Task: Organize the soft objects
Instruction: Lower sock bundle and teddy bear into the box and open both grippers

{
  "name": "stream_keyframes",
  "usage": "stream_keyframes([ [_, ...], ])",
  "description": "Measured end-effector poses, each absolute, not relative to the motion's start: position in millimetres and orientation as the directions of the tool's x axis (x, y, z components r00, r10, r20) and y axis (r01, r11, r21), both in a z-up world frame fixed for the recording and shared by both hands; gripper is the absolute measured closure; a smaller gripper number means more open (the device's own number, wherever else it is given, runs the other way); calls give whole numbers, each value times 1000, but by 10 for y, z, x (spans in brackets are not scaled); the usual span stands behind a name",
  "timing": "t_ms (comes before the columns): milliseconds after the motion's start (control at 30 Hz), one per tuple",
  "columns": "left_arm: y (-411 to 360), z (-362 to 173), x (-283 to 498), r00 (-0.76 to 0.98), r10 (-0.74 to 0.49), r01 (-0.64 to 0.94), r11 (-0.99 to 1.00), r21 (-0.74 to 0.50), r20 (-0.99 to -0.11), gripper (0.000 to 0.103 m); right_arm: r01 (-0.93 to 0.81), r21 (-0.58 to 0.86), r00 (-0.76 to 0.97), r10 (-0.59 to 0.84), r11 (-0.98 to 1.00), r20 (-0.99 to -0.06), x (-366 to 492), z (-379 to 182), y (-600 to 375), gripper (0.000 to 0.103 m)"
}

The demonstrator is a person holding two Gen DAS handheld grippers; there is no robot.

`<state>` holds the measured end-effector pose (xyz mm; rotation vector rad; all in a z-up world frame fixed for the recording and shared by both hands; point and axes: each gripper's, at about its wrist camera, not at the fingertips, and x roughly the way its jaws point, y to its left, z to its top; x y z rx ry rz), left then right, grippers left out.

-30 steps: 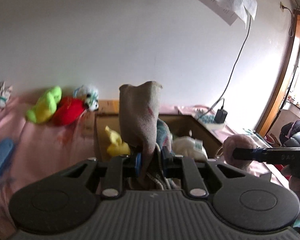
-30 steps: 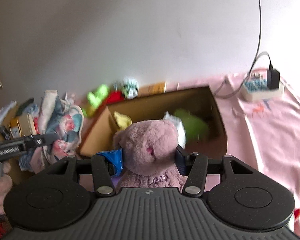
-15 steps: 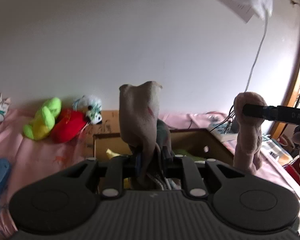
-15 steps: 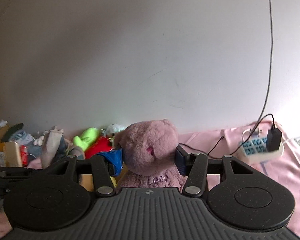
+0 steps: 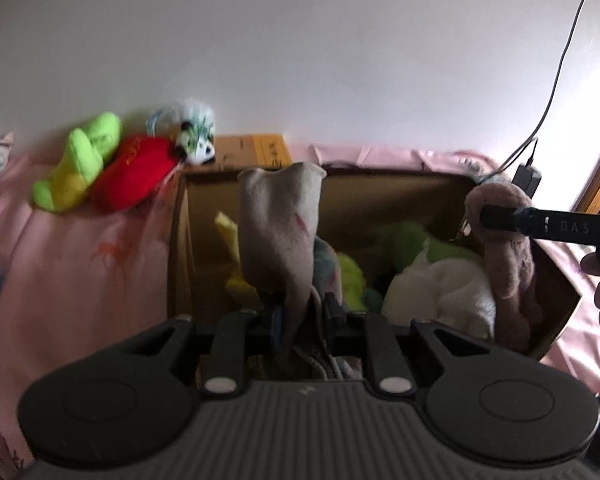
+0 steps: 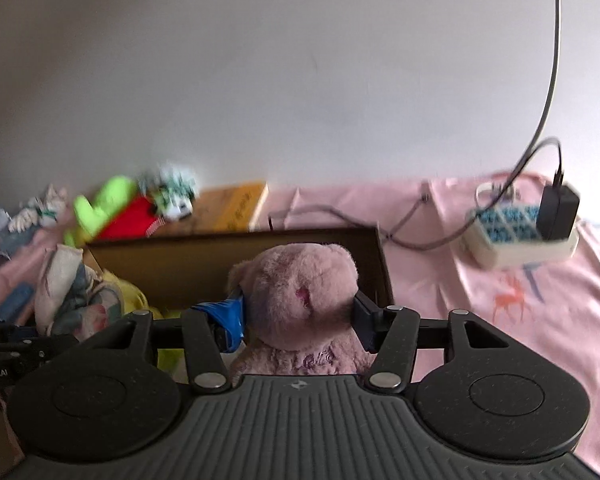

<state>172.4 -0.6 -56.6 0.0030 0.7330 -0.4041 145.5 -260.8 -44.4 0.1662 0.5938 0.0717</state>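
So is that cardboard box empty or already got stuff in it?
Partly filled: the cardboard box holds a white plush, green plush and something yellow.

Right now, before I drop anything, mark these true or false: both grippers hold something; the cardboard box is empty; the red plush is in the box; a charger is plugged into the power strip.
1. Both grippers hold something: true. The left gripper clamps a beige cloth; the right gripper clamps a pink plush bear.
2. The cardboard box is empty: false, soft items already lie inside.
3. The red plush is in the box: false, it lies outside on the pink sheet.
4. A charger is plugged into the power strip: true.
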Motion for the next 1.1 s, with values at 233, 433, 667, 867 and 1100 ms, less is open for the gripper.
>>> stream_keyframes([
  [233, -97, -635, 1705, 659, -325, 364, 927, -90, -678, 52, -25, 107, 820, 82, 994, -567, 1509, -520, -2525, 61],
  [433, -131, -522, 1555, 701, -297, 353, 935, -47, -648, 36, -3, 159, 864, 82, 987, -496, 1390, -341, -2636, 61],
  [667, -31, -331, 1294, 732, -288, 321, 945, -60, -618, 36, -8, 184, 890, 91, 983, -447, 1051, -138, -2602, 61],
  [867, -28, -227, 1038, 744, -288, 320, 946, -58, -603, 36, -35, 144, 891, 96, 989, -444, 758, -78, -2479, 60],
  [1100, -95, -199, 772, 724, -292, 337, 940, -48, -625, 36, -57, 167, 882, 128, 984, -454, 398, -76, -2413, 61],
])
